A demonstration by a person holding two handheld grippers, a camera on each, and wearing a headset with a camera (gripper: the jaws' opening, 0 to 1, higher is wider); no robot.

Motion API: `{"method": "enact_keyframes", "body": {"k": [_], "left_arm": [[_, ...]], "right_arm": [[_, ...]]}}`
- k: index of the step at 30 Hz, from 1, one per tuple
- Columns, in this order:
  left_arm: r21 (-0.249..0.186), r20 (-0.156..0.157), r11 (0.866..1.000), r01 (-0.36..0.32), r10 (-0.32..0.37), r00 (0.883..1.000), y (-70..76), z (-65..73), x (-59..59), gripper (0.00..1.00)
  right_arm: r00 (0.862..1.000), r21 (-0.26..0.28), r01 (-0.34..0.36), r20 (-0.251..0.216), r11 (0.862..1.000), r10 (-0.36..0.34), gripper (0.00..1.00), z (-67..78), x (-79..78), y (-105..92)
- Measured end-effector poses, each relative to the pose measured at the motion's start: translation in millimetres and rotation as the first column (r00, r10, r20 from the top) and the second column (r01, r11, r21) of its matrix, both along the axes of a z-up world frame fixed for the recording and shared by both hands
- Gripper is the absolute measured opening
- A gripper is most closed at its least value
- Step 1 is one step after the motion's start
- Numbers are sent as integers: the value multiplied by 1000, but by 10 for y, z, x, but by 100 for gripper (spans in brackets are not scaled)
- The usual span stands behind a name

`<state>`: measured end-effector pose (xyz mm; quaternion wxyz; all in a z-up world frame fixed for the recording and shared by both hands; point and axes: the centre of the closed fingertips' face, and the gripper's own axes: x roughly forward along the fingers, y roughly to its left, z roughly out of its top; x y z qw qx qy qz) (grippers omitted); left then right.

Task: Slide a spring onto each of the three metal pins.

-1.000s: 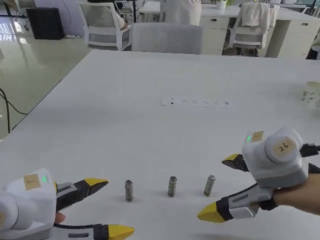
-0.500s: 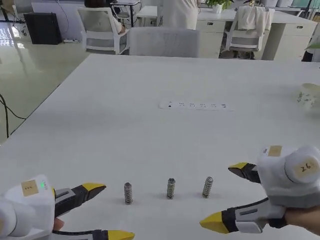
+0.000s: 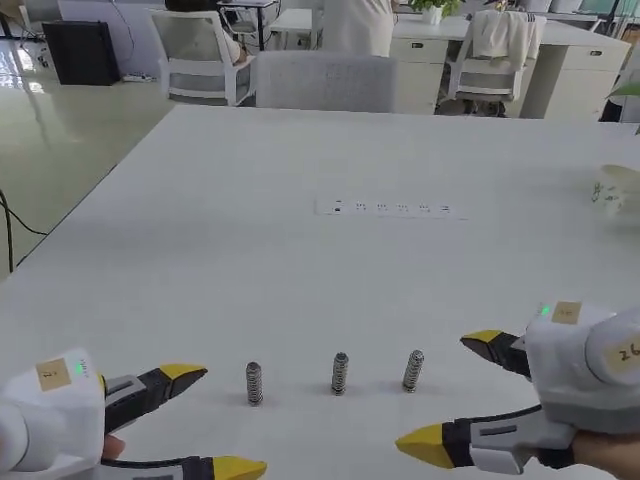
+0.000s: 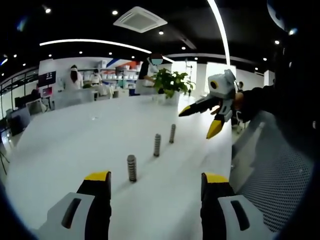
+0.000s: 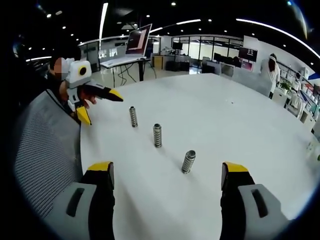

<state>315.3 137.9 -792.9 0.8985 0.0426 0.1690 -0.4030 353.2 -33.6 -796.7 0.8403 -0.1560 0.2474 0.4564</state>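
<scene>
Head view: left gripper (image 3: pixel 212 420) low at the near edge of the table (image 3: pixel 330 280), toward its left corner, jaws wide, nothing between them. Right gripper (image 3: pixel 450 390) at the near edge toward the right, jaws also wide and empty. Over the last second both have drawn back a little toward the near edge. The right gripper has come off the right spring (image 3: pixel 413 370) it had flanked, though some of the shift is the headset moving. Between the two grippers, along the near edge, three springs stand in a row, well apart from each other: left spring (image 3: pixel 253 383), middle spring (image 3: pixel 340 373), then the right one. None has moved. Pins are hidden inside the coils, so seating depth cannot be told. Judgement: all three springs are on and the grippers are backing off, so the task looks finished.
</scene>
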Motion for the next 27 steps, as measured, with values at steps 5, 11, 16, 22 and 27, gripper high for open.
{"method": "enact_keyframes", "body": {"k": [5,11,16,22,27], "left_arm": [[-2,-2,1000,-3,2,1000,9,-7,-3,69],[-6,-3,1000,-3,3,1000,5,-13,-7,69],[-8,-3,1000,-6,6,1000,6,-21,-8,69],[-10,-6,1000,-9,9,1000,2,-35,-15,70],[-10,-11,1000,-12,12,1000,5,-52,-15,70]], "right_arm": [[1000,4,5,-4,1000,-5,89,-11,-10,2],[1000,5,1,-4,1000,-1,89,-39,-38,1],[1000,8,6,-1,1000,-5,89,-59,-35,-19],[1000,14,10,-9,1000,-10,89,-95,-56,-44],[1000,29,19,-13,999,-19,89,-84,-48,-50]]}}
